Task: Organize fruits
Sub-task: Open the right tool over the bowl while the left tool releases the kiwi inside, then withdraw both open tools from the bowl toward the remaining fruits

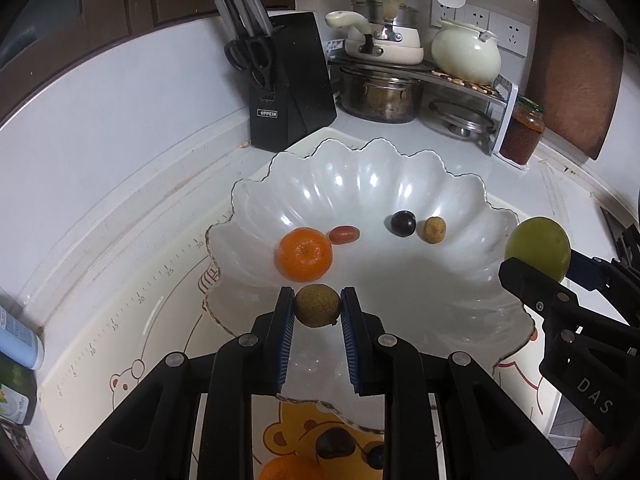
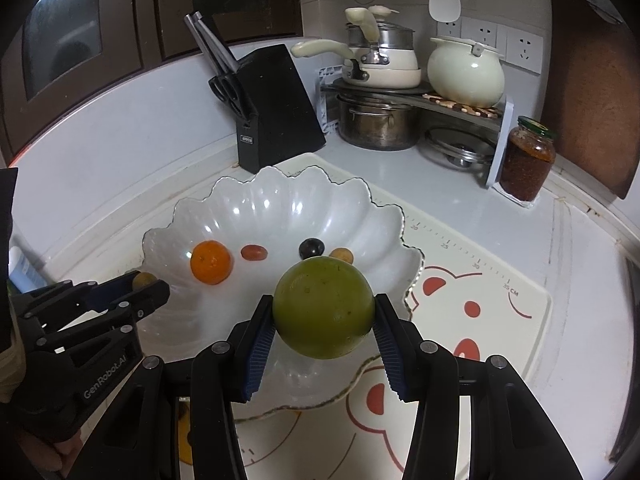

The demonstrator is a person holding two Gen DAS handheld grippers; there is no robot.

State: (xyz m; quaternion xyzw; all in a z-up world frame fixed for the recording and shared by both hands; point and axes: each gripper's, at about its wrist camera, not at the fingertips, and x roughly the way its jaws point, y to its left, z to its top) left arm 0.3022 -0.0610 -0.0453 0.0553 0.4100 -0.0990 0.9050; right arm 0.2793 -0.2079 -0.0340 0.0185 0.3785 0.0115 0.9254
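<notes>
A white scalloped bowl (image 1: pixel 400 168) (image 2: pixel 280 184) holds an orange mandarin (image 1: pixel 305 254) (image 2: pixel 211 262), a small red fruit (image 1: pixel 344 234) (image 2: pixel 253 252), a dark round fruit (image 1: pixel 403 223) (image 2: pixel 311 247) and a small brown fruit (image 1: pixel 435 229) (image 2: pixel 343 255). My left gripper (image 1: pixel 317 306) is shut on a small brownish-green fruit (image 1: pixel 317 305) (image 2: pixel 144 279) above the bowl's near side. My right gripper (image 2: pixel 323 310) is shut on a large green fruit (image 2: pixel 323 307) (image 1: pixel 538 247) above the bowl's right rim.
The bowl sits on a bear-print mat (image 2: pixel 480 300). Behind stand a black knife block (image 1: pixel 288 84), a pot rack with pans (image 1: pixel 384 92), a cream kettle (image 1: pixel 466 54) and a sauce jar (image 2: pixel 526 160). A bottle (image 1: pixel 16 340) lies at the left edge.
</notes>
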